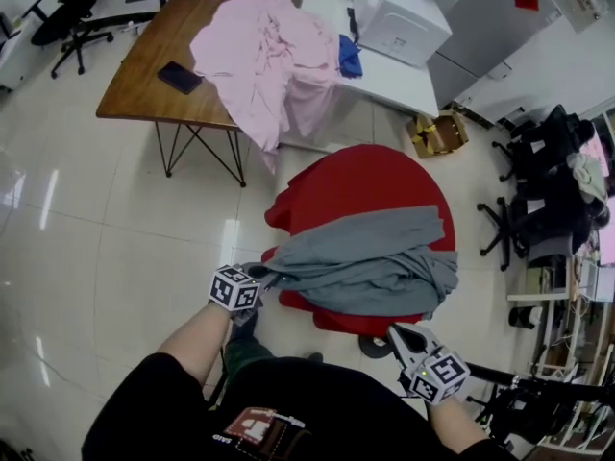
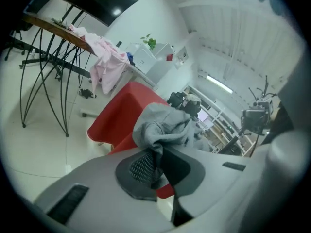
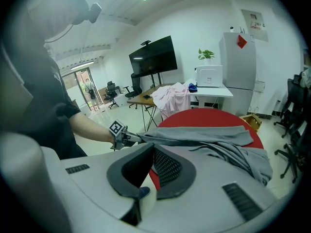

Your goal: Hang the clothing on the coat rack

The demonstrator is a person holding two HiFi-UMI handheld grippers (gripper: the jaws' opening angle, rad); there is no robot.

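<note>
A grey garment (image 1: 370, 262) lies crumpled across the near half of a round red table (image 1: 365, 181). My left gripper (image 1: 258, 275) is at the garment's left corner and is shut on it. In the left gripper view the grey cloth (image 2: 160, 123) is pinched between the jaws of that gripper (image 2: 156, 166). My right gripper (image 1: 396, 336) hovers at the table's near edge, shut and empty. In the right gripper view its jaws (image 3: 149, 166) meet with nothing between them, and the garment (image 3: 204, 137) stretches beyond them toward the left gripper (image 3: 127, 138). No coat rack is in view.
A pink heap of clothing (image 1: 264, 51) hangs over the edge of a wooden table (image 1: 154, 65) that also holds a dark phone (image 1: 180, 77). A white desk carries a printer (image 1: 399, 17) and a blue cloth (image 1: 350, 58). A cardboard box (image 1: 437, 133) and office chairs (image 1: 538, 181) stand at the right.
</note>
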